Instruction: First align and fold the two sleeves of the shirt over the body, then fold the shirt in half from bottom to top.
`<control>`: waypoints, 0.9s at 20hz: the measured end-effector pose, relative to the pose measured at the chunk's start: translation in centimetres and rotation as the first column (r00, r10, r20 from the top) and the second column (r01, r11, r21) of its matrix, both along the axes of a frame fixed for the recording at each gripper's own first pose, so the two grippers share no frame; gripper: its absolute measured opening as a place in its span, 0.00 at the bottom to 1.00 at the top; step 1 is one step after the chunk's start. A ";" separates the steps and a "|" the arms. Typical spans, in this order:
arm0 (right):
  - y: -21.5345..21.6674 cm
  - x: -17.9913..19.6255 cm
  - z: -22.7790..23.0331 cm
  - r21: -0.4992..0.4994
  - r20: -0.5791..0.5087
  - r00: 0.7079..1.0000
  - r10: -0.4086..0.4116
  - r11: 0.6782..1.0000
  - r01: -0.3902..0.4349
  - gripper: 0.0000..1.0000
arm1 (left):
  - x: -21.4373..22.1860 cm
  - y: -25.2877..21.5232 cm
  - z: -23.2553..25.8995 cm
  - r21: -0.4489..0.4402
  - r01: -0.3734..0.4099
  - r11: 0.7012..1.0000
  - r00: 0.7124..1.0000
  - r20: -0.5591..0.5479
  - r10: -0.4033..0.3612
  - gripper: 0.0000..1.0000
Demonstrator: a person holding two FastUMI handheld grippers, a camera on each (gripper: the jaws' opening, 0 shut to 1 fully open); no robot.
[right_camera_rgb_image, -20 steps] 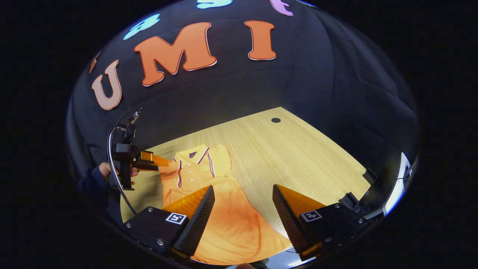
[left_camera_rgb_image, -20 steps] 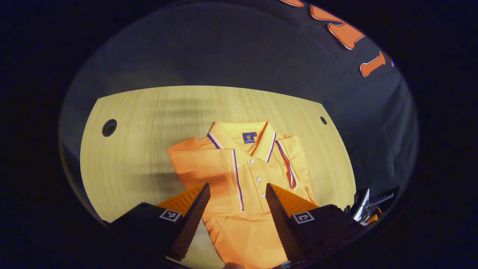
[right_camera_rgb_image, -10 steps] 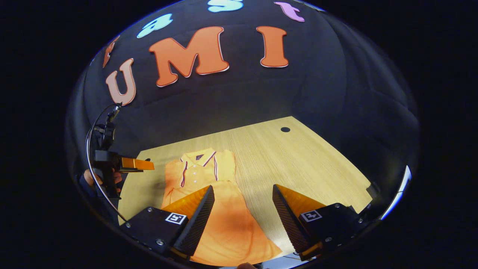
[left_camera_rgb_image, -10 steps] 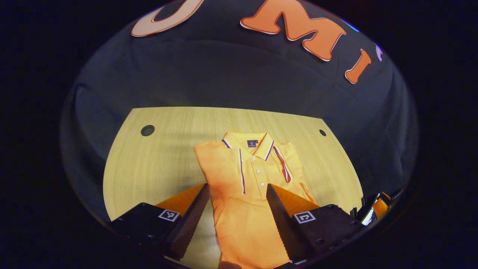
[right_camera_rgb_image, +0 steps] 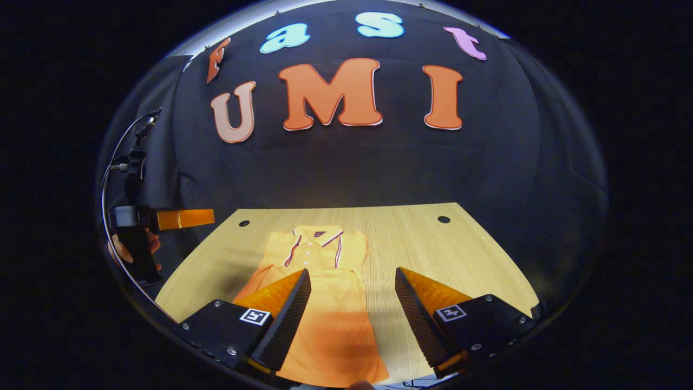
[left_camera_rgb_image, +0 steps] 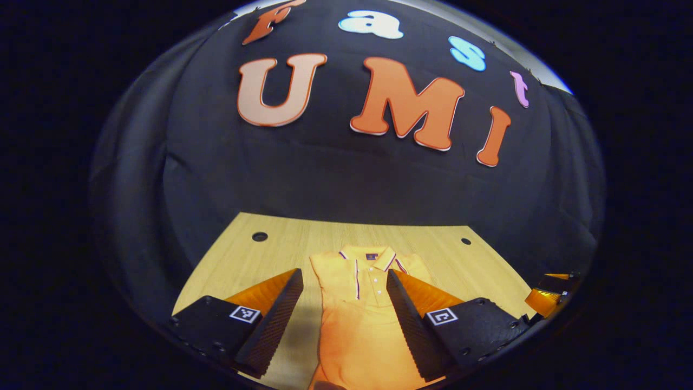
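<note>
Tools (left_camera_rgb_image: 344, 319) (right_camera_rgb_image: 352, 319) gape wide above shirt (right_camera_rgb_image: 325, 303), gripping nothing.

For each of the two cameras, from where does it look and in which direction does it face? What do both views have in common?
Left gripper view: rides on the left gripper, raised above the near end of the table, facing the far wall across the shirt; its own two open fingers show at the bottom.
Right gripper view: rides on the right gripper, facing the same way; its own open fingers show, and at far left the left gripper with the hand holding it.
Shared: the shirt with sleeves folded in, the table, the wall.
</note>
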State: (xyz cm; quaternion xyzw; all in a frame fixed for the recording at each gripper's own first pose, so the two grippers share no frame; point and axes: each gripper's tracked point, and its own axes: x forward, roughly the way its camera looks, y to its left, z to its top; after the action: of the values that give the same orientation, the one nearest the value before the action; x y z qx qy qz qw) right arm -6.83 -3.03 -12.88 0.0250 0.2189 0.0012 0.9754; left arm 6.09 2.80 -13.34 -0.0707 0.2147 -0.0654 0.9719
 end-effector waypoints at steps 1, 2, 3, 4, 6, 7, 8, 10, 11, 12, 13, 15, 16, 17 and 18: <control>0.3 -0.1 0.1 0.000 0.015 1.000 0.010 1.000 -0.010 0.95 | -1.4 -0.2 0.7 0.002 -0.007 1.000 0.999 0.037 0.007 0.95; 0.5 -0.4 0.2 0.003 0.025 0.999 0.030 1.000 -0.030 0.95 | -2.5 -0.2 1.5 0.004 -0.017 1.000 0.997 0.079 0.017 0.96; 0.7 -1.1 0.1 0.003 0.029 0.999 0.042 0.999 -0.042 0.95 | -3.8 -0.1 2.4 0.008 -0.024 1.000 0.994 0.112 0.023 0.96; 0.9 -1.7 -0.1 0.007 0.029 0.998 0.056 0.998 -0.056 0.95 | -5.1 0.0 2.9 0.017 -0.034 0.999 0.990 0.140 0.031 0.95; 1.4 -3.3 0.0 0.018 0.047 0.995 0.090 0.996 -0.091 0.95 | -7.9 0.1 3.7 0.047 -0.060 0.997 0.981 0.185 0.051 0.95; 1.6 -3.9 0.0 0.019 0.063 0.992 0.108 0.994 -0.109 0.95 | -8.8 -0.3 3.8 0.056 -0.060 0.997 0.982 0.182 0.049 0.95; 1.8 -4.4 0.1 0.018 0.080 0.989 0.122 0.992 -0.124 0.95 | -9.5 -0.2 3.5 0.067 -0.065 0.996 0.984 0.170 0.052 0.96; 2.0 -5.5 -1.5 0.012 0.057 0.988 0.141 0.990 -0.142 0.95 | -10.6 -0.3 1.9 0.085 -0.049 0.995 0.993 0.114 0.039 0.98; 1.9 -6.2 -2.8 0.008 0.022 0.990 0.140 0.990 -0.140 0.95 | -11.7 -0.4 0.7 0.091 -0.039 0.995 0.997 0.071 0.032 0.98; 1.8 -6.8 -4.1 0.015 -0.019 0.990 0.141 0.990 -0.140 0.95 | -12.5 -0.5 -0.7 0.093 -0.026 0.995 1.000 0.014 0.025 0.98; 1.9 -7.3 -5.4 0.029 -0.069 0.988 0.141 0.990 -0.139 0.95 | -13.3 -0.8 -2.5 0.088 -0.017 0.996 0.998 -0.055 0.022 0.98; 2.0 -8.6 -7.6 0.050 -0.152 0.978 0.142 0.990 -0.135 0.96 | -15.5 -0.6 -6.0 0.080 -0.007 0.997 0.984 -0.179 0.021 0.98; 1.8 -9.0 -8.3 0.050 -0.178 0.975 0.135 0.991 -0.128 0.96 | -16.3 -0.4 -7.5 0.079 0.002 0.997 0.976 -0.219 0.015 0.99; 1.5 -9.4 -9.0 0.043 -0.202 0.972 0.123 0.992 -0.117 0.96 | -17.2 -0.2 -9.1 0.080 0.020 0.997 0.966 -0.257 0.002 0.99; 1.0 -9.9 -9.7 0.035 -0.225 0.968 0.111 0.994 -0.106 0.96 | -18.0 -0.2 -10.3 0.085 0.041 0.996 0.954 -0.298 -0.013 0.99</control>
State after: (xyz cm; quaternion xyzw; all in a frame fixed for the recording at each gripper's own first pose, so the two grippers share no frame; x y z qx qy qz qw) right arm -16.70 -2.00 -22.63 0.0239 0.3295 0.0541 0.9423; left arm -11.87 2.63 -23.64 -0.0327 0.3620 -0.0576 0.9298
